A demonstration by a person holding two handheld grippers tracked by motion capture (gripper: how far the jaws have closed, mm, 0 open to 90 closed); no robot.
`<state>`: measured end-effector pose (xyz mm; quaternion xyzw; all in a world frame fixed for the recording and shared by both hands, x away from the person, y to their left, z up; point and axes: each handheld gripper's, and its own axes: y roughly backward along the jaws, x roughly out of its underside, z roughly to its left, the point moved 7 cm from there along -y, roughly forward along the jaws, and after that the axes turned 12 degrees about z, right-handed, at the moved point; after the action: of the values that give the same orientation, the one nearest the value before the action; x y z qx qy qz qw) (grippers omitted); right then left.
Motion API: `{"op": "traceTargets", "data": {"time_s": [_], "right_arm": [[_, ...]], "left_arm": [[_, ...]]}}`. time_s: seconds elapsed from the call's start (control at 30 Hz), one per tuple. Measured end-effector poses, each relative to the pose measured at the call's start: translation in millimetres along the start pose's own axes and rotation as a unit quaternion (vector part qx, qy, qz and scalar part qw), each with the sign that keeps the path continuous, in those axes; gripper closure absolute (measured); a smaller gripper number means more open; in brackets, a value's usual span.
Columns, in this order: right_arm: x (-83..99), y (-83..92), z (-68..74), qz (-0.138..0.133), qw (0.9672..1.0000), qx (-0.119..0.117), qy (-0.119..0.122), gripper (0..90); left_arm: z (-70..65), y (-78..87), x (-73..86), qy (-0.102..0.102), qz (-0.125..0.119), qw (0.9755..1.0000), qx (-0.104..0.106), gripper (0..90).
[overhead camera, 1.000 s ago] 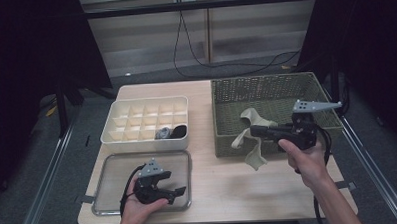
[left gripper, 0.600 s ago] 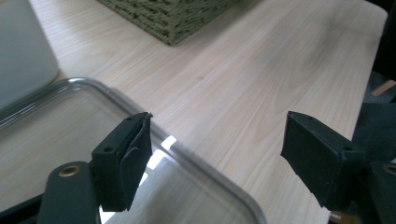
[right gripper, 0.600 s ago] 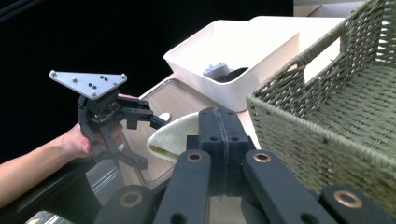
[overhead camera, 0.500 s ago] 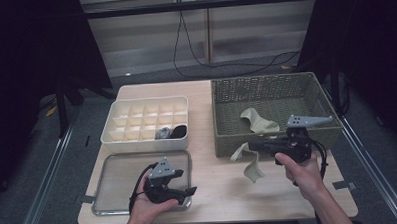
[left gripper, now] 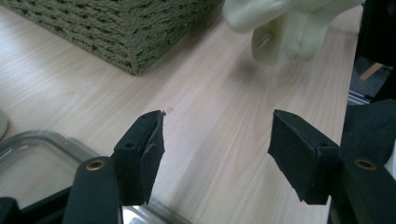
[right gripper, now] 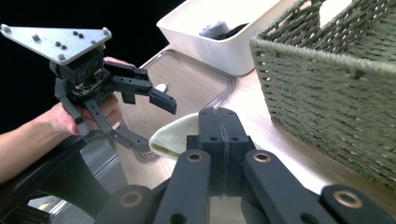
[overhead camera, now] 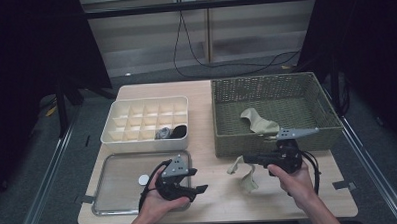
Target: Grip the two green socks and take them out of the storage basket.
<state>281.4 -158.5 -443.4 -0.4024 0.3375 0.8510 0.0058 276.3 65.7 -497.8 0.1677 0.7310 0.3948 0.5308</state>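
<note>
- Sock [overhead camera: 242, 171]: pale beige/cream, soft knit, limp and crumpled.
- Pinched at one end between the closed jaws of the right gripper [overhead camera: 246, 160]; the rest hangs down, its lower end at the table [overhead camera: 214, 201]. Can't tell if it touches.
- Sits just in front of the wicker basket's [overhead camera: 267, 142] near wall, outside it, between basket and table's front edge.
- In the left gripper view the sock [left gripper: 285, 28] hangs folded over itself, ribbed cuff end showing, above bare wood.
- In the right gripper view the sock [right gripper: 175, 135] bulges out left of the pressed-together jaws.

Tray [overhead camera: 114, 205] before organizer [overhead camera: 137, 139]; basket [overhead camera: 227, 141] right, sock [overhead camera: 259, 124] inside.
</note>
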Motion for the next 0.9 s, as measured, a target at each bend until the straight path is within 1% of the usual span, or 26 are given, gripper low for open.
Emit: {"op": "traceTargets", "data": {"time_s": [0.03, 0.07, 0.17, 0.2, 0.23, 0.27, 0.33, 0.37, 0.43, 0.53, 0.57, 0.6, 0.7, 0.83, 0.9], "right_arm": [[1.0, -2.0, -0.9, 0.001, 1.0, 0.001, 0.001, 90.0], [2.2, -4.1, -1.3, 0.003, 1.0, 0.0, -0.002, 90.0], [5.0, -9.9, -1.7, 0.012, 0.9999, 0.0, -0.002, 90.0], [5.8, -12.1, -1.9, 0.015, 0.9999, -0.001, -0.001, 90.0], [6.1, -13.9, -2.2, 0.015, 0.9999, -0.001, 0.0, 90.0], [6.5, -14.9, -2.2, 0.017, 0.9999, -0.001, -0.002, 90.0], [7.4, -17.8, -2.3, 0.02, 0.9998, -0.002, -0.003, 90.0], [7.9, -19.6, -2.3, 0.022, 0.9998, -0.004, -0.002, 90.0], [8.4, -22.6, -1.8, 0.023, 0.9997, -0.006, -0.002, 90.0], [9.2, -26.9, 0.1, 0.029, 0.9995, -0.009, -0.001, 90.0], [9.5, -29.0, 0.6, 0.031, 0.9995, -0.01, 0.003, 90.0], [9.3, -30.7, 1.3, 0.031, 0.9994, -0.012, 0.002, 90.0], [9.9, -34.7, 2.1, 0.036, 0.9993, -0.014, 0.003, 90.0], [11.1, -38.5, 2.8, 0.04, 0.999, -0.017, 0.003, 90.0], [11.6, -39.8, 3.4, 0.042, 0.9989, -0.02, 0.002, 90.0]], "left_arm": [[0.2, -0.6, -1.2, -0.005, 0.007, 1.0, -0.001, 35.9], [-0.8, -2.1, -4.0, -0.006, 0.0, 1.0, 0.002, 36.3], [-2.3, -5.2, -10.4, -0.017, 0.0, 0.9999, 0.002, 36.9], [-3.9, -7.1, -12.4, -0.017, -0.004, 0.9998, 0.007, 37.0], [-4.4, -8.1, -13.0, -0.02, -0.001, 0.9998, 0.007, 37.2], [-6.0, -10.2, -14.2, -0.019, -0.004, 0.9998, 0.01, 37.2], [-8.6, -13.5, -15.0, -0.029, 0.002, 0.9995, 0.009, 37.2], [-10.2, -15.1, -16.1, -0.025, -0.003, 0.9996, 0.013, 37.2], [-11.0, -15.9, -16.5, -0.029, -0.001, 0.9995, 0.015, 37.2], [-12.6, -17.9, -18.1, -0.03, -0.008, 0.9994, 0.017, 37.3], [-13.0, -18.4, -17.9, -0.031, -0.005, 0.9994, 0.016, 37.5], [-13.5, -19.3, -18.3, -0.031, -0.008, 0.9993, 0.018, 37.6], [-14.7, -22.1, -17.5, -0.037, -0.002, 0.9992, 0.019, 39.0], [-15.9, -23.8, -16.8, -0.039, -0.003, 0.999, 0.023, 43.8], [-15.6, -24.0, -15.7, -0.044, 0.002, 0.9988, 0.022, 45.5]]}}
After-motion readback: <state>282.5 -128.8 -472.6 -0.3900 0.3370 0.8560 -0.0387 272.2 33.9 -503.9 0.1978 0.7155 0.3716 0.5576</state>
